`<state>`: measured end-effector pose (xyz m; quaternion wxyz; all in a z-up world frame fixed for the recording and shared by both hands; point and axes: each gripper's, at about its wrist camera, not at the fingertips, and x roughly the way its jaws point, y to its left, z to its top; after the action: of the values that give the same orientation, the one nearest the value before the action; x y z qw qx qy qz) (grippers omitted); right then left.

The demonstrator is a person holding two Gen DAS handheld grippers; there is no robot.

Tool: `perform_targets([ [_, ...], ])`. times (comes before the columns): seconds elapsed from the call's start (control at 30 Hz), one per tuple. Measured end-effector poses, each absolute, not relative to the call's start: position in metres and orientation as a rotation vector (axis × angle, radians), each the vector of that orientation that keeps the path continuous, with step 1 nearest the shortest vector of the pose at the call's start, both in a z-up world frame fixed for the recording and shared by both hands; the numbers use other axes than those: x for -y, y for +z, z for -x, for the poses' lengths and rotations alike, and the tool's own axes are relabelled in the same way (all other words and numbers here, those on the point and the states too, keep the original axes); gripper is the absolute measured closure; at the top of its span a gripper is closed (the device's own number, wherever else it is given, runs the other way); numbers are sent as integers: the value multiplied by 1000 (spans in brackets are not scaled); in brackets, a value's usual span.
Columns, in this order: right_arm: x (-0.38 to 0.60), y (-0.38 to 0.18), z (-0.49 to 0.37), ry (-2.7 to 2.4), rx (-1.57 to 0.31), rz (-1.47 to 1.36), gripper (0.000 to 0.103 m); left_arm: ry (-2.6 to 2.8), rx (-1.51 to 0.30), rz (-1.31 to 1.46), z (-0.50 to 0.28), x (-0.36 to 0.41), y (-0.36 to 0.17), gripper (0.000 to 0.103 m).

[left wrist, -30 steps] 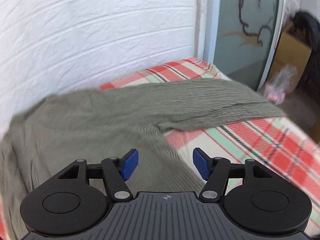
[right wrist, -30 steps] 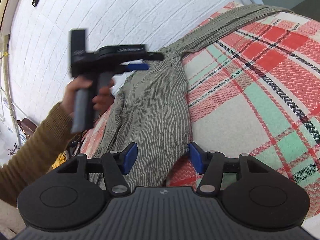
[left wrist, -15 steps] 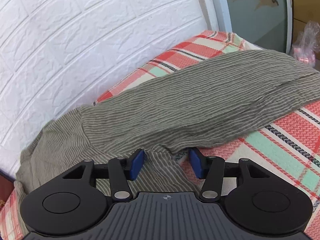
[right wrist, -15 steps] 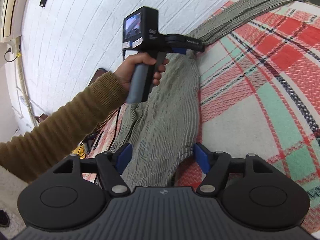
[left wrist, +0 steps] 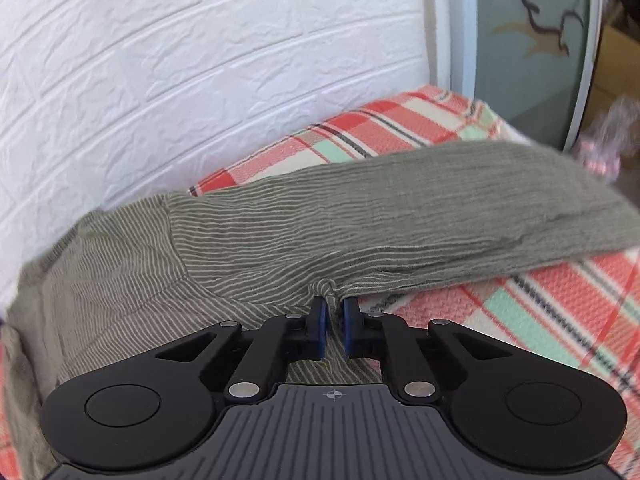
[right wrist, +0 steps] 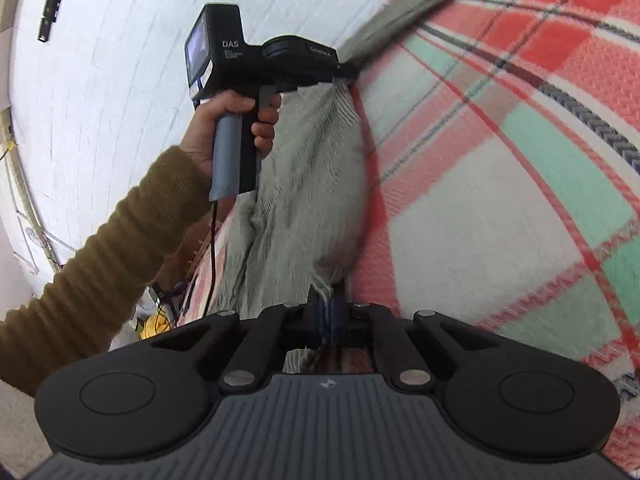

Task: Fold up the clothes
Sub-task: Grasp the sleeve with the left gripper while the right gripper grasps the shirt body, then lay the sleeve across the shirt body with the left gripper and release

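Garment: olive striped top (left wrist: 248,248) spread on plaid blanket (left wrist: 560,312), body bunched along the white brick wall (left wrist: 200,60), one sleeve (left wrist: 460,208) running long toward the glass door (left wrist: 528,40).
Long axis: sleeve lies left-to-right across the left wrist view; body runs from right gripper up to left gripper in the right wrist view.
Left gripper (left wrist: 334,312): blue pads nearly together, pinching a tuck of cloth at the armpit, where sleeve meets body.
Right gripper (right wrist: 326,304): pads pressed together on the near edge of the body, probably the hem; exact bite is blurred.
Nearer hand: left one sits right at the sleeve root, so the sleeve is its job; right one anchors the opposite end.
Person: left hand (right wrist: 224,120) in mustard sleeve grips the handle.
Obstacles: wall just beside the cloth limits travel that way; open blanket on the other side.
Stage: not settled; no tidy fold visible.
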<state>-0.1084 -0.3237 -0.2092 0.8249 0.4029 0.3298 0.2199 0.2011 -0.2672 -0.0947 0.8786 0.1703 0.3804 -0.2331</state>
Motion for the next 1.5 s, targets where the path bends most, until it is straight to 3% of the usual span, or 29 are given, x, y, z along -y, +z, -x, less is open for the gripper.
perform_targets([
  [0.2,297,-150,115,578,-535,-639,100,-543,-804,-153,-212,223,-56,100],
  [0.43,292,-151,110,732,-591,-470,99,-504,-751,-39,-205,145,-36,100],
  [0.7,266,-154,104,843,-679,-412,99,-401,-777,19,-206,69,-58,99],
  [1.1,244,-166,95,872,-838,-330,97,-354,-830,81,-207,22,-102,95],
  [1.17,243,-168,95,875,-858,-325,95,-356,-845,94,-210,18,-108,79],
  [1.23,239,-166,94,895,-883,-321,94,-353,-845,108,-210,13,-111,50],
  [1.27,238,-165,95,913,-896,-320,91,-355,-844,122,-209,10,-110,45],
  [1.4,239,-156,104,940,-893,-280,71,-355,-845,168,-203,-4,-104,37],
  [1.5,249,-148,111,911,-872,-289,70,-343,-825,143,-190,-15,-93,35],
])
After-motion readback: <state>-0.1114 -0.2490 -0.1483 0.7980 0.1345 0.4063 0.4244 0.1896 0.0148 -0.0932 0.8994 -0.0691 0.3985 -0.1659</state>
